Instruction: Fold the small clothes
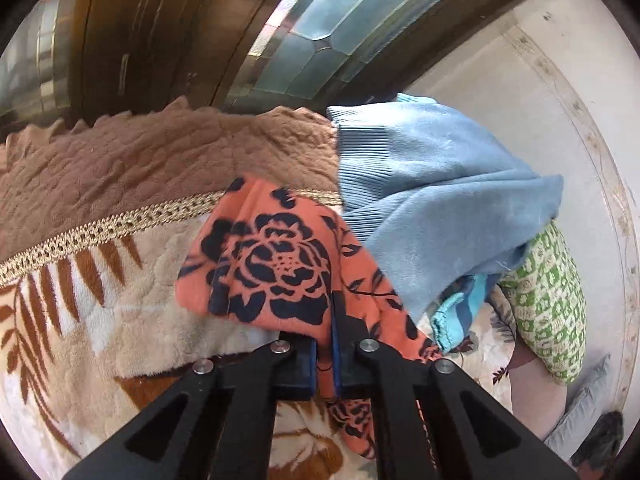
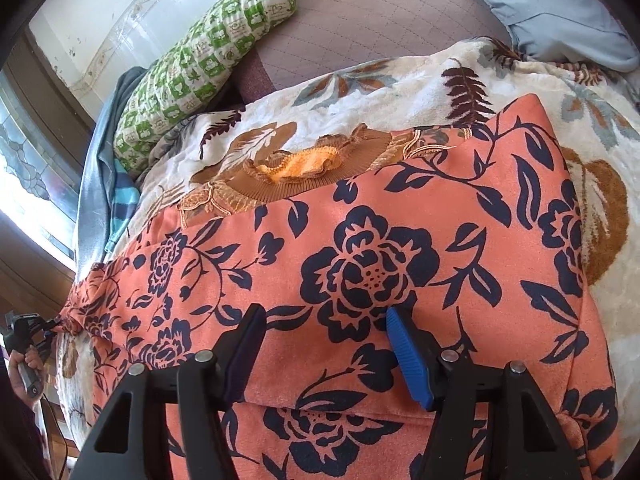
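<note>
The orange flowered garment (image 2: 400, 248) is lying spread on the leaf-patterned blanket (image 2: 400, 76) that is covering the bed. It is the landmark here. Its brown ribbed collar (image 2: 316, 176) is showing at the far edge of the garment in the right wrist view.

The left gripper (image 1: 325, 344) is holding a corner of the garment: its jaws are pressed together with the orange cloth pinched between them, and the cloth is rising in front of the jaws and hanging below them.

The right gripper (image 2: 324, 344) is hovering over the near part of the garment. Its jaws are spread wide, and nothing is sitting between them; I cannot tell if the fingertips are touching the cloth.

In the left wrist view, a light blue sweater (image 1: 440, 208) is lying just beside the garment, partly over its edge. Behind the sweater, a green patterned pillow (image 1: 548, 304) is leaning near the wall. A striped turquoise piece (image 1: 460, 312) is showing under the sweater. Beyond the garment, the brown border (image 1: 160, 160) of the blanket is running along the edge of the bed.
</note>
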A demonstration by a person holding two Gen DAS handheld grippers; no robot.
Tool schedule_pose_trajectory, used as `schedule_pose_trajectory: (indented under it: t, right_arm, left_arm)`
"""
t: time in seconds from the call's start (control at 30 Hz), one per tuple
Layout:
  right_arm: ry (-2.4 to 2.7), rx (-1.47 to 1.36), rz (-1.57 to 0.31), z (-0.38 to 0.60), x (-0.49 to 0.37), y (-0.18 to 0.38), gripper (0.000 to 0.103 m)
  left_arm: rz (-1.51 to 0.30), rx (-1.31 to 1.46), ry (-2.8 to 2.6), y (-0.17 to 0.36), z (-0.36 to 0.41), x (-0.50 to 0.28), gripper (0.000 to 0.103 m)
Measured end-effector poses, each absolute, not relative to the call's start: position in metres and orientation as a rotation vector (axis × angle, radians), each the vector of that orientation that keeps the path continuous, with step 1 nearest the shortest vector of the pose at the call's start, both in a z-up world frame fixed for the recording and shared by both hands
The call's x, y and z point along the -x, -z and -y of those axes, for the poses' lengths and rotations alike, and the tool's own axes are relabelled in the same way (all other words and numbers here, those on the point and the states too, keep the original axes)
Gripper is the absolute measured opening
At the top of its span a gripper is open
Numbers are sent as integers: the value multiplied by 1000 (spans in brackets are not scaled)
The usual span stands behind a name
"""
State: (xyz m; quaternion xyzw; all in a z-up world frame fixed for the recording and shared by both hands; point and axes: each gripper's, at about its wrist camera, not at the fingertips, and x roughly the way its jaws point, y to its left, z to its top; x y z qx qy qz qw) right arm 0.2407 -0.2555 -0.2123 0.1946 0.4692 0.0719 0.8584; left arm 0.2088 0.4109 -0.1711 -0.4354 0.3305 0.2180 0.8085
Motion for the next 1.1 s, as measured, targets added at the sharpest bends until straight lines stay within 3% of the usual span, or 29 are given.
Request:
schedule_pose_trajectory:
  t: [0.2, 0.4, 0.63, 0.77, 0.9, 0.97, 1.0, 1.03, 1.1]
  right_arm:
    - [-122, -513, -959, 279, -241, 204, 65]
    - [-102, -557, -894, 300, -237, 185, 65]
    - [-52, -689, -810, 354, -231, 170, 65]
    - [27, -723, -764, 387, -226, 166, 65]
    - [89, -781, -721, 425, -219, 164, 65]
    - [109, -800, -708, 441, -215, 163, 65]
    - [117, -802, -702, 447, -214, 162, 65]
    - [126, -800, -696, 451, -212, 161, 65]
    - [136, -795, -688, 458, -210, 159, 65]
  left_arm:
    - [-677, 724, -307, 87, -342, -220, 5]
    - [-683, 492, -91, 17, -216, -246, 5]
    - [-708, 298, 204, -9, -38, -265, 5]
    - [-767, 243, 341, 16, 60, -268, 5]
    - [-896, 156, 378, 80, 144, -272, 6]
    - [-1030, 54, 394, 126, 183, -275, 21]
    - [-1123, 0, 404, 152, 198, -277, 40]
    - [-1197, -45, 408, 173, 209, -276, 47]
    - [-1248, -119, 414, 197, 220, -268, 48]
